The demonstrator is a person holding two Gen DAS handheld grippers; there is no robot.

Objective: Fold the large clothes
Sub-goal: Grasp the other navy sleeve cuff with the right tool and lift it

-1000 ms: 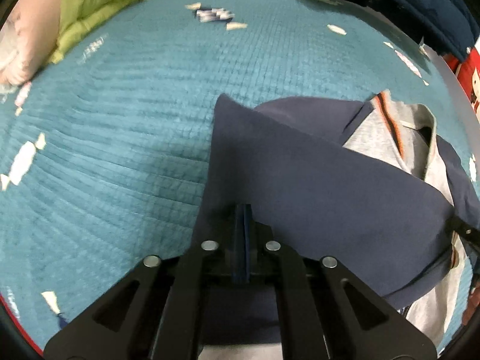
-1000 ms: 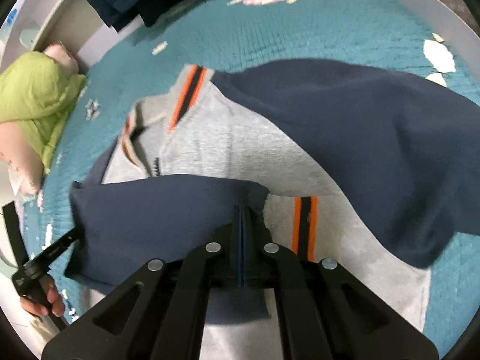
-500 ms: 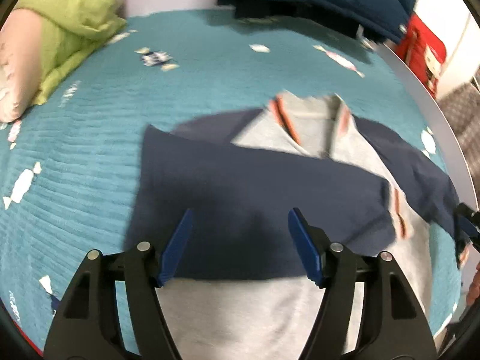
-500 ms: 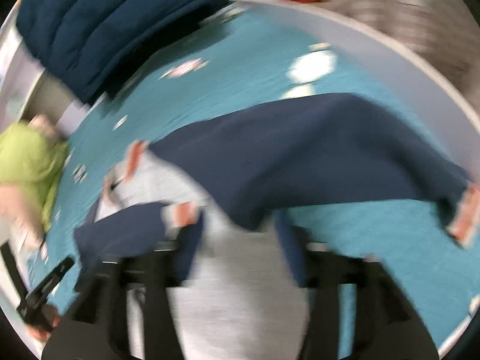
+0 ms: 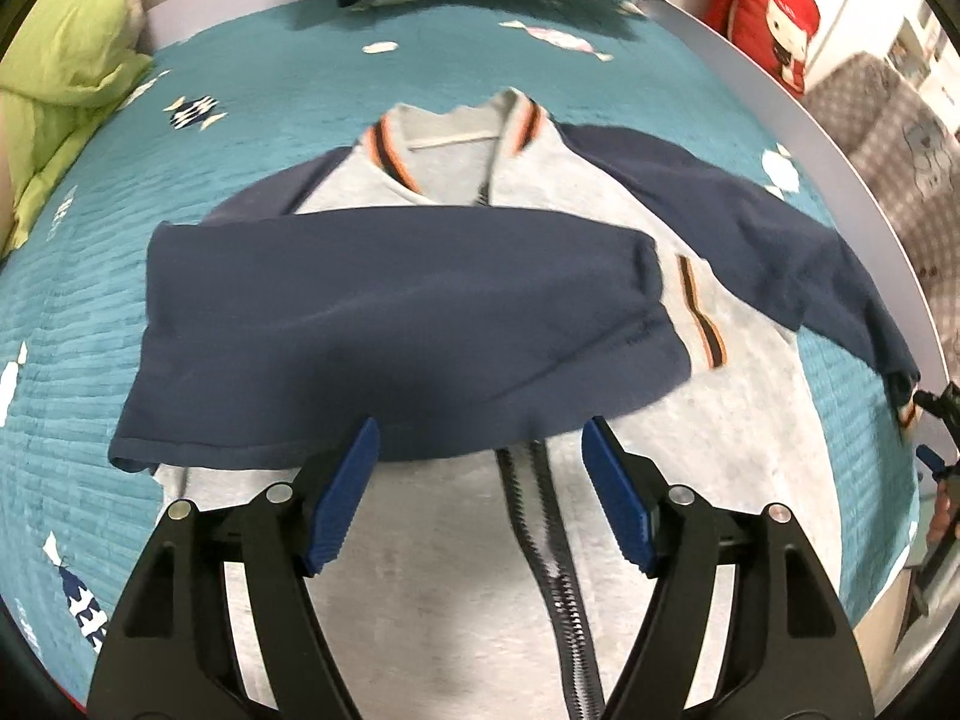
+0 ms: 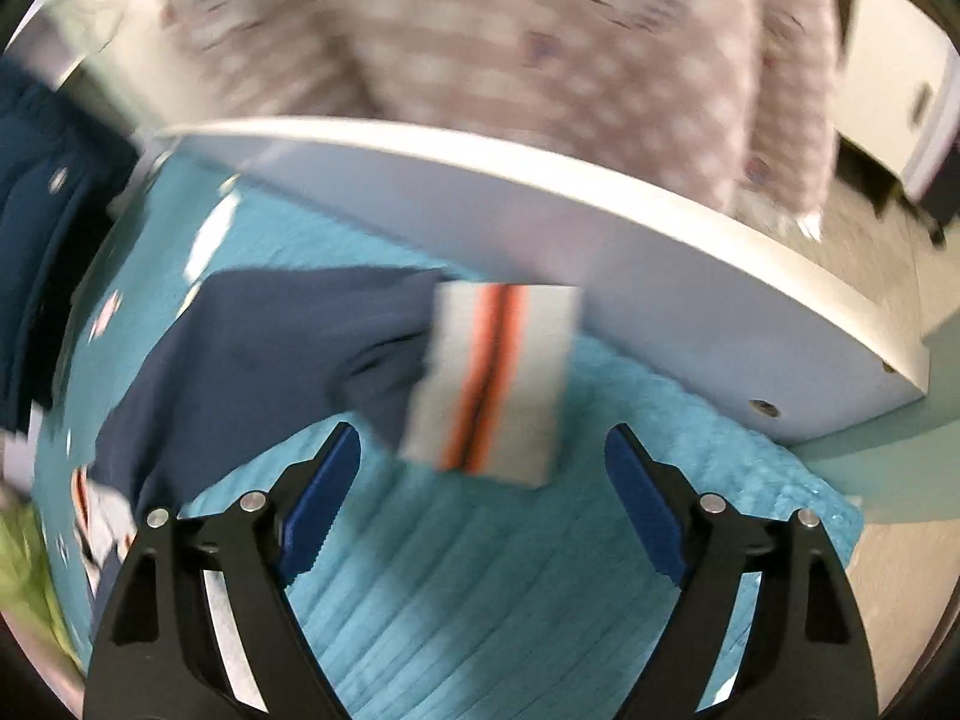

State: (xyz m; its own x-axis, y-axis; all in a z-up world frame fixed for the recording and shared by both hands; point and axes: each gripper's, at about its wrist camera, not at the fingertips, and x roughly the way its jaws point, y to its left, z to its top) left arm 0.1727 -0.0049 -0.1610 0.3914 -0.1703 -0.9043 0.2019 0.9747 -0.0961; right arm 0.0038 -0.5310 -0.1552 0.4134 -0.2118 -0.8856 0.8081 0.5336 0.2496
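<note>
though above jacket [image 5: 420, 570] — both claws [image 5: 480, 504] [image 6: 483, 510] wide, unladen

The jacket [image 5: 600, 540] lay at frame centre on the bed [image 5: 240, 150], one sleeve [image 5: 390, 312] folded across its chest. The other sleeve [image 5: 750, 228] stretched toward the right edge. A pillow [image 5: 54, 78] sat upper left. Both grippers, the left gripper [image 5: 480, 492] and right gripper [image 6: 480, 510], hovered parted, low in their frames.

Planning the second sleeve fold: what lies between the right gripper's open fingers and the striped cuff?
In the right wrist view, only bare teal quilt separates the right gripper from the striped cuff.
</note>
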